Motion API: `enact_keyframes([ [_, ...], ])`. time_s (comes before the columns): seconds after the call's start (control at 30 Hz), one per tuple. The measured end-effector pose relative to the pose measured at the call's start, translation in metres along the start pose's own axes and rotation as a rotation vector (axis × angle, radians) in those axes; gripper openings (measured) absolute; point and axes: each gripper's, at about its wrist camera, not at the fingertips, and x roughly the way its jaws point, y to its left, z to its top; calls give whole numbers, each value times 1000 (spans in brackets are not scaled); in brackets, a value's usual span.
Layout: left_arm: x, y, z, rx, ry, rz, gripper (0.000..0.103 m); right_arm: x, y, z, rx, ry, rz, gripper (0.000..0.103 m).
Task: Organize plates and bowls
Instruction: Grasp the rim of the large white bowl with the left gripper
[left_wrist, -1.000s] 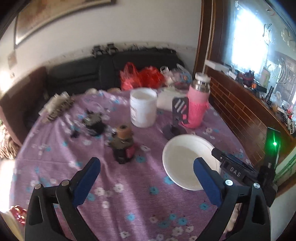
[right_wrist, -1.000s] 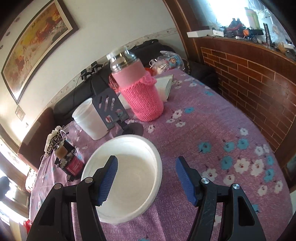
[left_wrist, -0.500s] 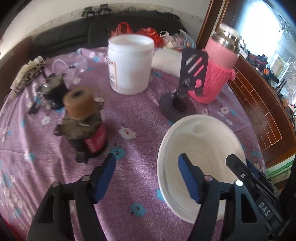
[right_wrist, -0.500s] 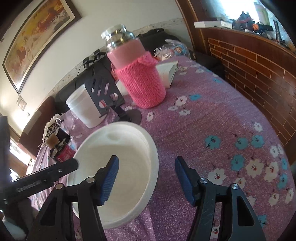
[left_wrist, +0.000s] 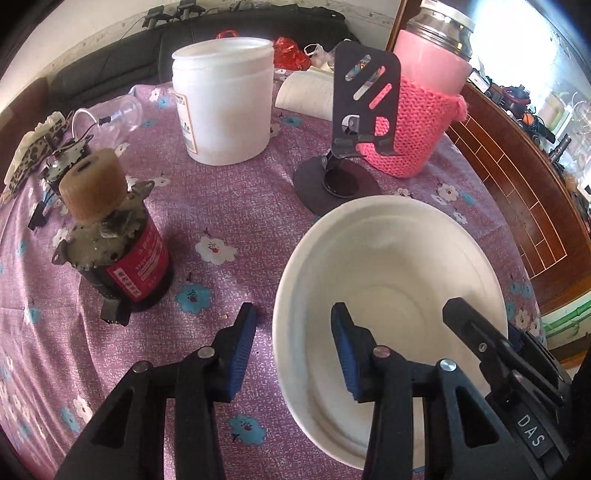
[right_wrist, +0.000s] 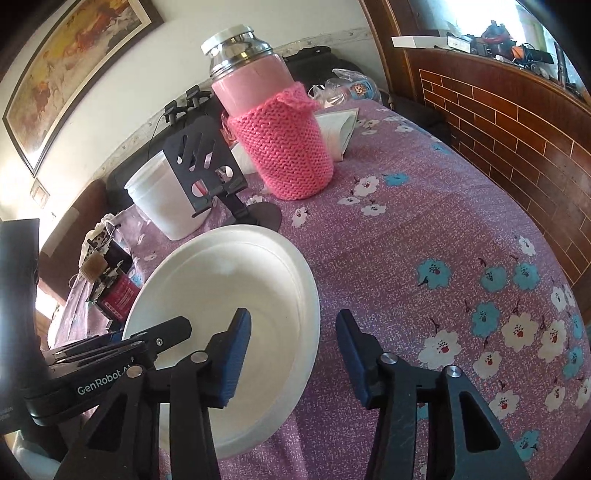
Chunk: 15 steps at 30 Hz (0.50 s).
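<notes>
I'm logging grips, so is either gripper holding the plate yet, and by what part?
Nothing is held yet. Both the left gripper and the right gripper straddle opposite rims of the plate; their jaws have just been closing but show gaps.

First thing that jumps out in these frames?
The white bowl in the foreground, with both grippers straddling opposite rims: left gripper and right gripper, jaws just closing, pads not yet pressing. Behind it stands a flask in a pink knit sleeve, on the purple floral cloth.
</notes>
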Motion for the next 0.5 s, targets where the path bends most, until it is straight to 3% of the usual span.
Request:
enact_keyframes([
  [0.1,0,-3,0,14,-1,23,18,2,-1,0,8,14,12,36],
  [0.5,-15,-8,-3,37,-33,40,14,-5,-2,1,30,11,45,19],
])
